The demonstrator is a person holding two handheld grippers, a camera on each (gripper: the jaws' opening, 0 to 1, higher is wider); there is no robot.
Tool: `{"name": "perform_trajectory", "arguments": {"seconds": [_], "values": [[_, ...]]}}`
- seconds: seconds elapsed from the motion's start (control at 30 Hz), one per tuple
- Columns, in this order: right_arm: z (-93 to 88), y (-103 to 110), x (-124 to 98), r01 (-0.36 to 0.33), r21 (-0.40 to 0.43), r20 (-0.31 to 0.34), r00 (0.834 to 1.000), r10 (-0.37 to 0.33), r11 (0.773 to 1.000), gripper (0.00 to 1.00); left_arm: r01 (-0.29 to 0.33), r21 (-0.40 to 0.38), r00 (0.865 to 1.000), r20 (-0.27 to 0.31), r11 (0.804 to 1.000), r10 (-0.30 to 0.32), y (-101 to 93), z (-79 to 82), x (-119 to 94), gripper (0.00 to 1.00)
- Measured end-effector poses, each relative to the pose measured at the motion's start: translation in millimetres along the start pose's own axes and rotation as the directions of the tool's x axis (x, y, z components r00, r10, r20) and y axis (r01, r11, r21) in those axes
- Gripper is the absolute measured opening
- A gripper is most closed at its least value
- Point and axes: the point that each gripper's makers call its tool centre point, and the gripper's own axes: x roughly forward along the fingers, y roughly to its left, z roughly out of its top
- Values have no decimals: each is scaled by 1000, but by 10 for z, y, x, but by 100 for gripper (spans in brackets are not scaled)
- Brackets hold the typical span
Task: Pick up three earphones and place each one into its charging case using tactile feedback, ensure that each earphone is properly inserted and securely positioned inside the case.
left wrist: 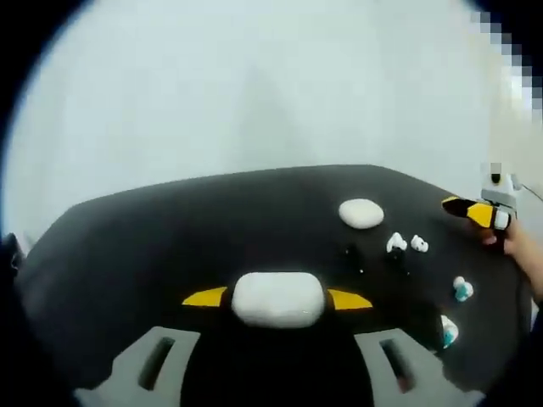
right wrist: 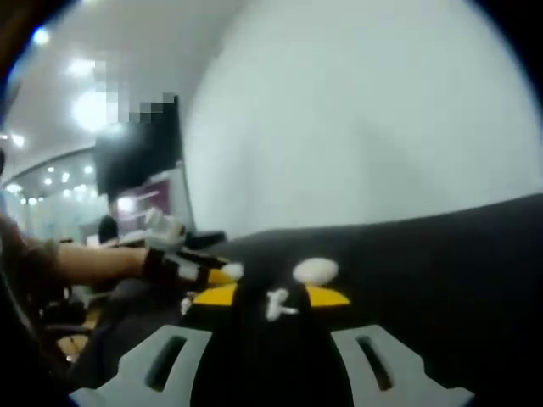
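My left gripper point(left wrist: 278, 298) is shut on a white charging case point(left wrist: 278, 305), held low over the black table point(left wrist: 170, 237). A second white case point(left wrist: 361, 213) lies farther off, with two white earphones point(left wrist: 396, 244) beside it. Two teal-tipped earphones point(left wrist: 462, 289) sit toward the right edge. My right gripper point(left wrist: 465, 208) comes in from the right, above the table's far corner. In the right gripper view its jaws point(right wrist: 271, 297) stand apart, and a white earphone point(right wrist: 277, 303) shows in the gap, apparently lying on the table in front of the white case point(right wrist: 315, 271).
A person's hand point(left wrist: 519, 246) holds the right gripper at the table's right edge. In the right gripper view, an arm and the left gripper point(right wrist: 191, 267) reach in from the left. Small dark pieces point(left wrist: 352, 252) lie near the white earphones. A white wall stands behind the table.
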Motion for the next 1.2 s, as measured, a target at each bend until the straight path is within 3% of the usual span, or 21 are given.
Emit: {"name": "perform_trajectory", "arguments": {"seconds": [0.13, 0.53, 0.77, 0.9, 1.03, 1.2], "values": [[-2, 3, -2, 1, 1, 0, 1000, -1, 1000, 30, 3, 12, 1000, 10, 1000, -3, 6, 1, -9, 41], [-6, 11, -7, 0, 2, 2, 1000, 0, 1000, 30, 12, -50, 998, 67, 999, -9, 33, 110, -111, 40], [3, 1, -11, 1, 7, 7, 1000, -1, 1000, 30, 106, -39, 986, 134, 994, -100, -225, 392, -262, 40], [9, -5, -13, 1, 10, 10, 1000, -1, 1000, 30, 248, -7, 952, 187, 969, -243, -678, 509, -466, 40], [0, 0, -11, 0, 7, 6, 1000, -1, 1000, 30, 372, 42, 914, 155, 927, -374, -1182, 366, -629, 40], [3, -3, -18, 3, 8, 9, 1000, -3, 1000, 30, 496, 75, 855, 133, 865, -502, -1784, 199, -823, 40]]}}
